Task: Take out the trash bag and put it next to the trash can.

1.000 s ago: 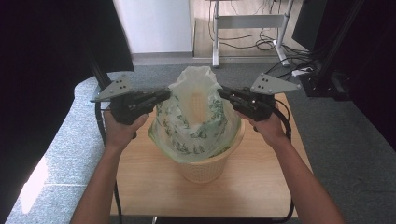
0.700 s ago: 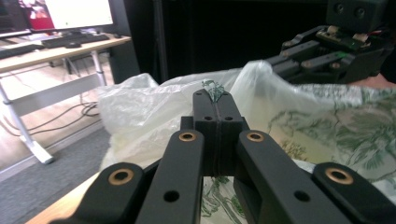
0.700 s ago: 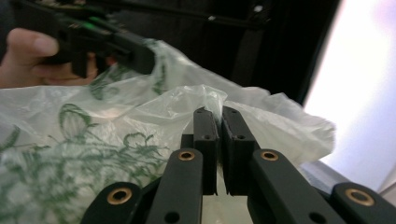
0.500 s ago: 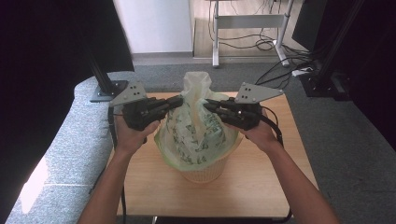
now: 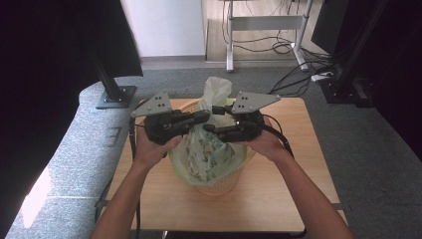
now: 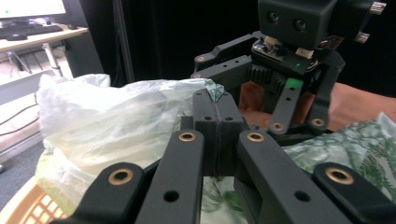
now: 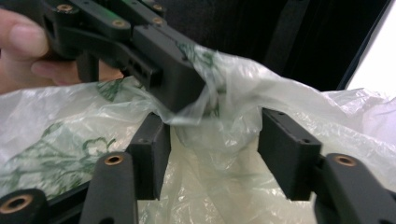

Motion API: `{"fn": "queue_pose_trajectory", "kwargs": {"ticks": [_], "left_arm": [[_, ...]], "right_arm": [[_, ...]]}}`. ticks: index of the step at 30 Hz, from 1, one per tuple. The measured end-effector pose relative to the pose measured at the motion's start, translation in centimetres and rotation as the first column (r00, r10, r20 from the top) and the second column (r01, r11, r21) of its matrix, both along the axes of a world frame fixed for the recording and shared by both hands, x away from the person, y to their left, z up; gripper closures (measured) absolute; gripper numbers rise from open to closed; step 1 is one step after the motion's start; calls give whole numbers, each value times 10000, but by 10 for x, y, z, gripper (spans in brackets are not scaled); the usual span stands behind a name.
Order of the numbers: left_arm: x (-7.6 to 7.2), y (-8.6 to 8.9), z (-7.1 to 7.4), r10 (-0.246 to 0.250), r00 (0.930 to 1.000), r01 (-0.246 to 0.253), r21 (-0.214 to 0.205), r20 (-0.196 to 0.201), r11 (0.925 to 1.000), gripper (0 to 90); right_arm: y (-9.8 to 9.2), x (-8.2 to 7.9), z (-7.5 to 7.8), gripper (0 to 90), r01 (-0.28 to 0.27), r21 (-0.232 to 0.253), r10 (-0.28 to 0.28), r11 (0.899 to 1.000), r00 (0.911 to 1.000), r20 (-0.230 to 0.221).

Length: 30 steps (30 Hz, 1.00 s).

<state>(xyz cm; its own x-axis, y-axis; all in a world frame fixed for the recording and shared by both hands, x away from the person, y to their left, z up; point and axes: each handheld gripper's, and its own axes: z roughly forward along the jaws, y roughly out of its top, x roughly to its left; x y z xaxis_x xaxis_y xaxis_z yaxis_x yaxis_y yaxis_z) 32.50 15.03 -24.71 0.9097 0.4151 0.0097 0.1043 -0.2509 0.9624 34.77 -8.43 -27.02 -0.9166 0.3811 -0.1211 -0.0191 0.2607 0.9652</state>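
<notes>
High view: we see the bag (image 5: 211, 149), thin plastic with green print, lining a woven basket (image 5: 219, 185) mid-table (image 5: 278, 199). Its top is gathered into a peak between both grippers. Left gripper (image 5: 205, 116) pinches the film near the peak. Right gripper (image 5: 209, 119) sits just beside it, jaws apart.

Left gripper view: our jaws are pressed together, a fold of bag (image 6: 116, 121) caught at their tips. Right gripper (image 6: 285, 60) faces us close behind.

Right gripper view: jaws have just been opening; crumpled film (image 7: 224, 140) lies between the pads, neither pad pressing it. Left gripper (image 7: 163, 70) clamps the bag above.

Handling, as we judge it: light, limp, slippery, easy to tear. We take it at bunched folds near the rim, never single-layer film, and pull gently.
</notes>
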Motion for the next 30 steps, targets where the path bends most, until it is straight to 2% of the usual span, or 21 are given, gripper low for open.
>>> {"fn": "queue_pose_trajectory", "kwargs": {"ticks": [4, 7, 8, 10, 12, 15, 17, 19, 21, 24, 27, 30], "left_arm": [[1, 1, -1, 1, 10000, -3, -135, -89, 9999, 880], [3, 4, -2, -215, 9993, 208, -240, -301, 9995, 826], [3, 6, -2, -187, 9993, 179, -236, -315, 9996, 800], [1, 12, 1, 124, 9999, -126, -190, -107, 9997, 694], [0, 24, 5, 327, 9995, -325, -507, 32, 9982, 618], [0, 44, 11, 755, 9971, -741, -879, 132, 9934, 494], [1, 55, 12, 1314, 9909, -1279, -1007, 298, 9867, 435], [3, 64, 10, 1914, 9809, -1866, -1084, 348, 9764, 384], [7, 71, 6, 2135, 9768, -2104, -1100, 172, 9714, 344], [12, 76, -4, 2082, 9779, -2092, -995, -202, 9728, 295], [15, 75, -13, 2066, 9783, -2074, -682, -182, 9759, 271], [17, 70, -20, 1636, 9861, -1646, -411, -280, 9855, 248]], "right_arm": [[3, -2, 0, 751, 18, -266, -11, 9996, 9996, 285], [2, -3, -1, 862, 178, -428, -158, 9989, 9988, 472], [2, -3, -1, 873, 222, -459, -199, 9987, 9985, 506], [0, -3, -1, 880, 372, -513, -343, 9980, 9978, 558], [-4, -3, 0, 881, 479, -490, -450, 9976, 9972, 592], [-14, -3, 5, 882, 588, -155, -577, 9981, 9962, 660], [-20, -3, 10, 882, 607, 161, -618, 9980, 9953, 747], [-25, -4, 16, 882, 639, 459, -674, 9969, 9945, 797], [-29, -5, 23, 882, 711, 612, -764, 9956, 9932, 881], [-31, -7, 35, 882, 746, 774, -824, 9942, 9913, 1030], [-32, -9, 45, 882, 780, 848, -877, 9933, 9892, 1178], [-33, -11, 52, 881, 798, 927, -910, 9925, 9882, 1230]]}}
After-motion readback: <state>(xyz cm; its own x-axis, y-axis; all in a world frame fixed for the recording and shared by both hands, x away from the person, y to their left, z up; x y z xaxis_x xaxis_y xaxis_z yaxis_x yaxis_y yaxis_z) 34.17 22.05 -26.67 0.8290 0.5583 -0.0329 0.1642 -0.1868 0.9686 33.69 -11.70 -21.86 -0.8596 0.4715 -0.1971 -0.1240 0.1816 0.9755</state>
